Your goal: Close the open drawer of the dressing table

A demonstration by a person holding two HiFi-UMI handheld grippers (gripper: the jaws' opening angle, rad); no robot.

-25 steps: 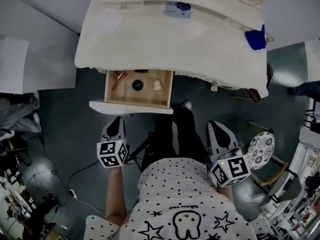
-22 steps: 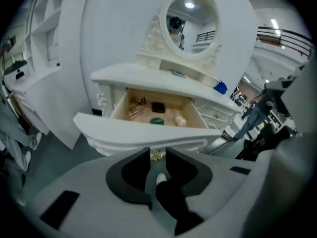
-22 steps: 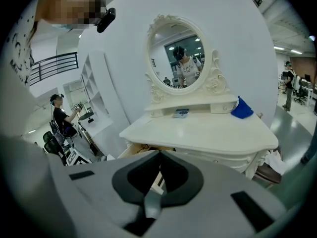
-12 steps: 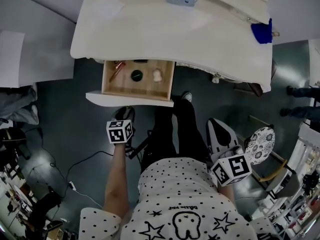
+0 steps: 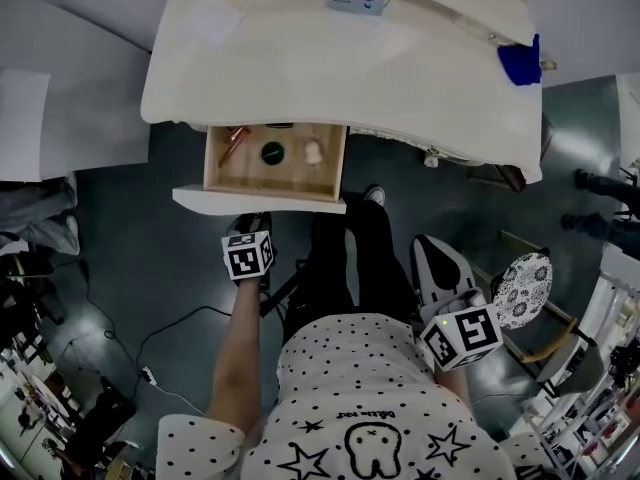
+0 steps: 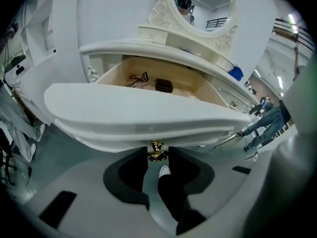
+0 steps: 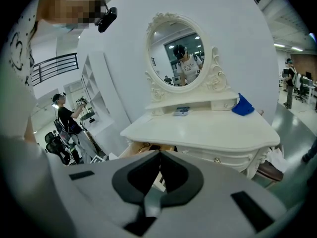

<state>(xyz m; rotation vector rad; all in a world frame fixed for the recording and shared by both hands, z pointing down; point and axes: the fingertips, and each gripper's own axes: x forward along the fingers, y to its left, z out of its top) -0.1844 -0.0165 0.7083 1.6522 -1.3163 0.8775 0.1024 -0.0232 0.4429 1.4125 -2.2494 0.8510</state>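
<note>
The white dressing table (image 5: pixel 340 68) has its left drawer (image 5: pixel 258 202) pulled out, with a dark round item (image 5: pixel 272 152) and a pale item (image 5: pixel 314 152) inside. In the left gripper view the drawer front (image 6: pixel 143 113) fills the middle, and its brass knob (image 6: pixel 157 150) hangs between the tips of my left gripper (image 6: pixel 158 156). Those jaws are closing but stand apart from the knob. From the head view my left gripper (image 5: pixel 250 226) sits just below the drawer front. My right gripper (image 5: pixel 432 250) hangs back by my hip; its jaws (image 7: pixel 159 155) meet with nothing in them.
A blue cloth (image 5: pixel 517 65) lies at the table's right end, below an oval mirror (image 7: pixel 175 53). My legs and shoes (image 5: pixel 372 196) stand right of the drawer. A patterned stool (image 5: pixel 522 290) is at the right, a cable (image 5: pixel 170 333) runs over the floor at the left.
My left gripper has sunk and moved in close to the drawer front. The right gripper has stayed where it was.
</note>
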